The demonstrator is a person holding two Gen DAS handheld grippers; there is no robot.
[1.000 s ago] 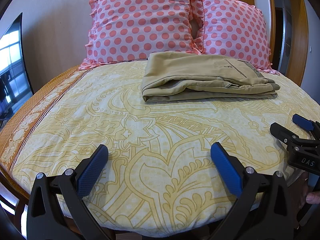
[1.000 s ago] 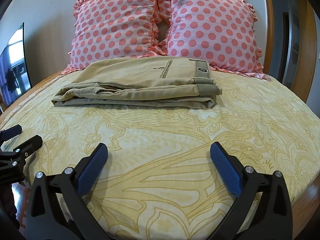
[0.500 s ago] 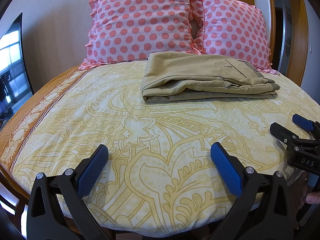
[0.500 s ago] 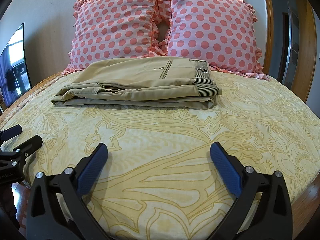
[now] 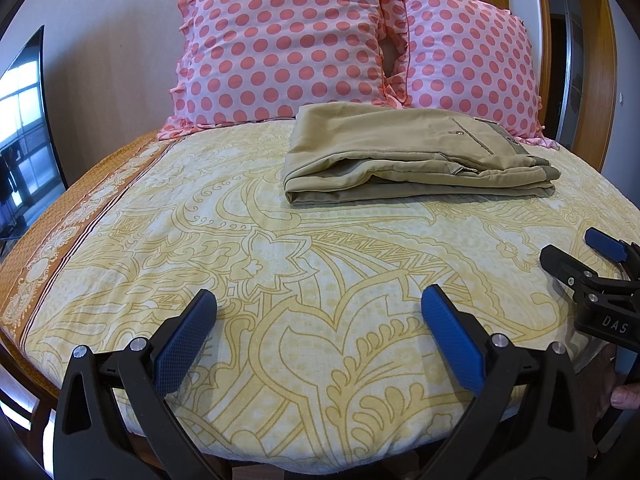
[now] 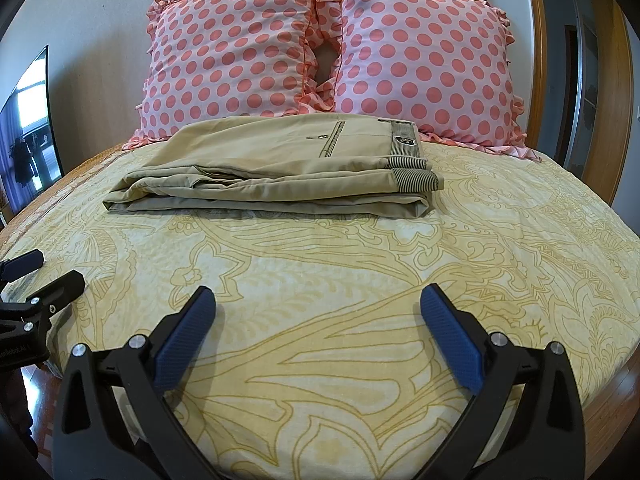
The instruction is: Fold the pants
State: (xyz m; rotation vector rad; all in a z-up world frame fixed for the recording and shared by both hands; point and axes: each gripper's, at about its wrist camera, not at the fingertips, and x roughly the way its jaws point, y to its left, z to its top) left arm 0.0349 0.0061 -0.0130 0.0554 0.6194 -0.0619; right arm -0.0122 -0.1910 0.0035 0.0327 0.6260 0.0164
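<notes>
The khaki pants lie folded into a flat bundle on the bed, toward its head, just in front of two pink pillows with coral dots that lean against the wall. From the right-hand camera the striped waistband sits at the bundle's right end and a back pocket seam faces up; the folded edges are stacked in several layers along the near side. The bedspread is pale yellow with a swirling golden pattern, and an orange border runs along its left side.

Both sets of tongs hang over the foot of the bed, well apart from the pants. The left tongs are spread wide with nothing between the blue pads, only bedspread showing in the gap. The right tongs are equally wide and hold nothing. Each pair shows at the edge of the other's view, the right tongs at the far right of the left camera, a fingertip visible below them.

A dark screen stands to the left of the bed, reflecting a window.
</notes>
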